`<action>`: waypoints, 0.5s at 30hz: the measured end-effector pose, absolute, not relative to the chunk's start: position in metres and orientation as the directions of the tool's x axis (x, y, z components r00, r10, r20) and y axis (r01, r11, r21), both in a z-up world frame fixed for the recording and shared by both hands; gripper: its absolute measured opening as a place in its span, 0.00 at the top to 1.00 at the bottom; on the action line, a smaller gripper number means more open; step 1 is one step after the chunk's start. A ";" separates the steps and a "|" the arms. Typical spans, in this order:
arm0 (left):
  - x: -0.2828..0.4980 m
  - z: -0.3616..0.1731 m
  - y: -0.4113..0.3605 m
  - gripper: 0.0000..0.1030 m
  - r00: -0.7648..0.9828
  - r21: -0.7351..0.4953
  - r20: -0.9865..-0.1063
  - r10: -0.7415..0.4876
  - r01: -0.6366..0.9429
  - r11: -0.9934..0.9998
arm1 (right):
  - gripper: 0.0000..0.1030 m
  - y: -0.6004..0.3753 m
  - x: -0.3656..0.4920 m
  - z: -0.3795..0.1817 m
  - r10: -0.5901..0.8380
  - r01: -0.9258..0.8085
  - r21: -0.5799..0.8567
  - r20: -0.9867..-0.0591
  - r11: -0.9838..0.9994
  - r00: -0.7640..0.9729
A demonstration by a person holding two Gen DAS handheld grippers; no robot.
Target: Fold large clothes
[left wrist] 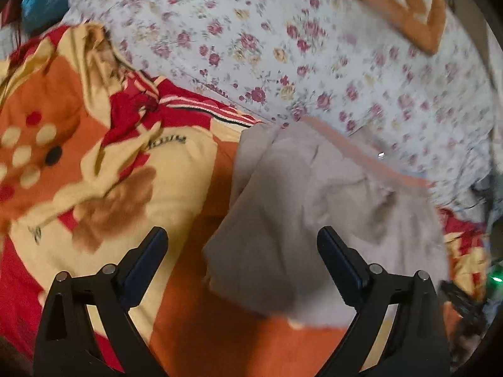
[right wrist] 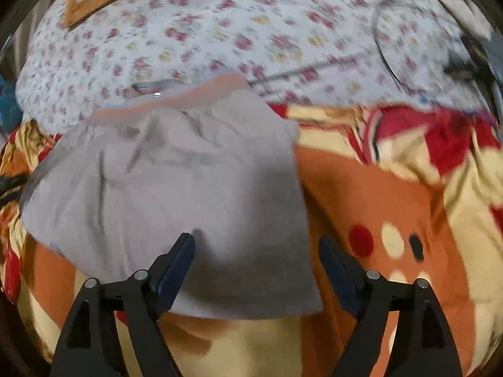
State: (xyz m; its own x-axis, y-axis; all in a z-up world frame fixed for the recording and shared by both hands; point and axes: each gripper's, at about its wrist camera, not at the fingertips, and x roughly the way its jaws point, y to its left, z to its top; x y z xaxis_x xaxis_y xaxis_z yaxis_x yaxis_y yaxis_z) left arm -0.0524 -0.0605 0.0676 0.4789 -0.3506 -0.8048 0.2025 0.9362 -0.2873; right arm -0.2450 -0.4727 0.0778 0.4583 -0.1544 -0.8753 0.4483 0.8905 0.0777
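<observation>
We've got the grey garment (right wrist: 176,188) folded into a compact stack on the orange blanket (right wrist: 377,194), floral sheet (right wrist: 251,31) at 12 o'clock, left gripper (left wrist: 242,235) and right gripper (right wrist: 256,242) both spread and empty, so only tidying or stowing looks left.

The left gripper (left wrist: 242,238) is hovering with its jaws spread wide at the bottom of the frame, gripping nothing. A folded grey garment (left wrist: 317,220) with a peach band along its upper edge is lying at centre right on an orange, red and cream blanket (left wrist: 94,163). A floral sheet (left wrist: 283,47) is filling the upper frame.
</observation>
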 end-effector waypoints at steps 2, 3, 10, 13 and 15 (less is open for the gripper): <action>-0.055 0.057 -0.051 0.06 0.454 -0.320 -0.810 -0.370 0.187 0.929 | 0.25 -0.481 -0.244 0.065 -0.100 0.442 0.149 -0.865 0.885 0.492; -0.054 0.048 -0.047 0.06 0.420 -0.324 -0.829 -0.369 0.177 0.929 | 0.34 -0.481 -0.245 0.059 -0.069 0.437 0.184 -0.863 0.880 0.501; -0.041 0.030 -0.050 0.07 0.408 -0.266 -0.865 -0.293 0.123 0.956 | 0.90 -0.473 -0.249 0.070 -0.143 0.409 0.097 -0.843 0.907 0.518; -0.043 0.035 -0.055 0.07 0.440 -0.232 -0.857 -0.268 0.135 0.963 | 0.98 -0.479 -0.248 0.060 -0.233 0.443 -0.009 -0.860 0.896 0.454; -0.049 0.045 -0.056 0.07 0.490 -0.221 -0.831 -0.263 0.143 0.965 | 0.98 -0.480 -0.248 0.060 -0.222 0.441 0.002 -0.862 0.897 0.456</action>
